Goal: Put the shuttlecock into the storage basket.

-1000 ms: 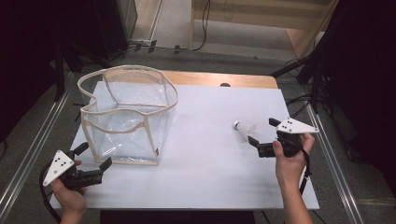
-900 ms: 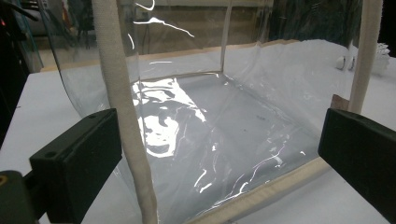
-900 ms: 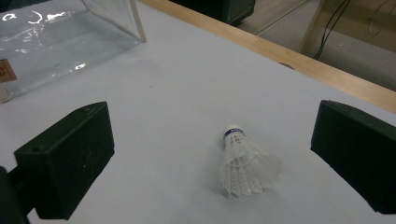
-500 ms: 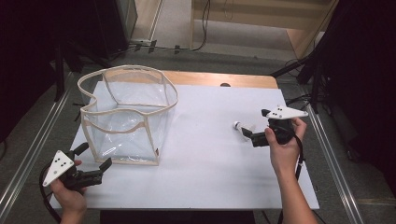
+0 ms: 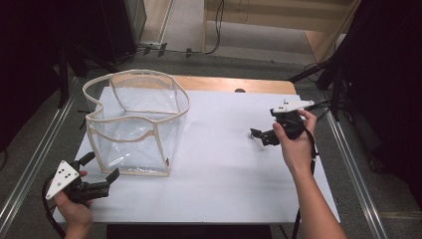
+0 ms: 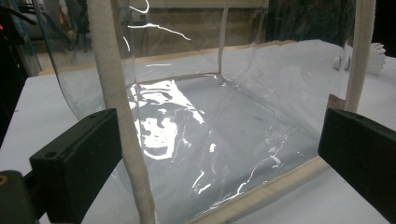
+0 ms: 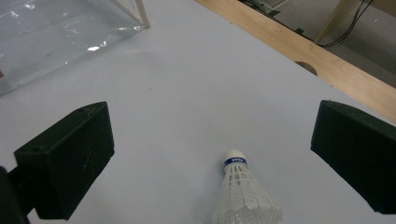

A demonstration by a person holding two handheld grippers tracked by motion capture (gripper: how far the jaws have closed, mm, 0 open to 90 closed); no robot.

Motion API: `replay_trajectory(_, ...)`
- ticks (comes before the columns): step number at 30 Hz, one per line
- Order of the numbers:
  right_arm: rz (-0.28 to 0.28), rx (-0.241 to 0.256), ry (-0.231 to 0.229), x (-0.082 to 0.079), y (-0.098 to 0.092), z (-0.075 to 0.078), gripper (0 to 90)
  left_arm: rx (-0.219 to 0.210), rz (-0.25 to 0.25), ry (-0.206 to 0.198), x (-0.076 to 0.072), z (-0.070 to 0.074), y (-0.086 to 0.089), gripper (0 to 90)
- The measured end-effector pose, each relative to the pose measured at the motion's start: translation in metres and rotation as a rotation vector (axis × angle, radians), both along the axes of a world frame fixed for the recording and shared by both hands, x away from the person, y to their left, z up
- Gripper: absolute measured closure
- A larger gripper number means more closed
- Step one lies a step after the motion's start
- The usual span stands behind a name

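A clear plastic bag (image 5: 134, 124) with cream fabric trim stands upright and open-topped on the left of the white table. A white shuttlecock (image 7: 243, 196) with a blue band lies on the table at the right, cork tip pointing away from the camera. My right gripper (image 5: 262, 137) hovers just over it, open, with the shuttlecock low between the wide-spread jaws (image 7: 212, 130). My left gripper (image 5: 99, 168) is open near the bag's front left corner. In the left gripper view the bag (image 6: 210, 116) stands close ahead of the gripper (image 6: 215, 140), and the shuttlecock (image 6: 377, 56) shows at the far right.
The white table top (image 5: 224, 174) ends in a wooden strip (image 5: 239, 84) with a small round hole at the back. Metal rails (image 5: 30, 164) run along both sides. Dark stands and cables sit on the floor beyond the table.
My right gripper has moved forward and left from the table's right edge to over the shuttlecock. The left gripper and the bag have stayed put.
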State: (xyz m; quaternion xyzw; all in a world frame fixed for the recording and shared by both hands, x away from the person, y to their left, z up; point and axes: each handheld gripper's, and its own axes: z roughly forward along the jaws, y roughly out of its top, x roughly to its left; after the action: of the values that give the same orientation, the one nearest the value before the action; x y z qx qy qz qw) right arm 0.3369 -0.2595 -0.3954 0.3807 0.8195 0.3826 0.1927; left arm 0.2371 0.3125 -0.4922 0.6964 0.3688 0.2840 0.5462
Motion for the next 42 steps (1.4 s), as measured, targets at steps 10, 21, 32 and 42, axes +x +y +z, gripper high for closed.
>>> replay_trajectory(10,0.018,-0.049,0.089,0.023,0.007,-0.002,0.0,-0.003,0.001,-0.003,0.000,0.000,0.000,0.1)
replay_trajectory(21,0.057,-0.134,0.216,0.052,0.014,-0.022,0.0,-0.003,-0.002,-0.003,0.000,0.000,0.000,0.1)
replay_trajectory(32,0.067,-0.197,0.315,0.069,0.021,-0.042,0.0,-0.005,-0.005,-0.004,0.000,0.000,0.000,0.1)
replay_trajectory(42,0.077,-0.242,0.380,0.080,0.023,-0.053,0.0,-0.003,-0.009,-0.005,-0.001,0.000,0.001,0.1)
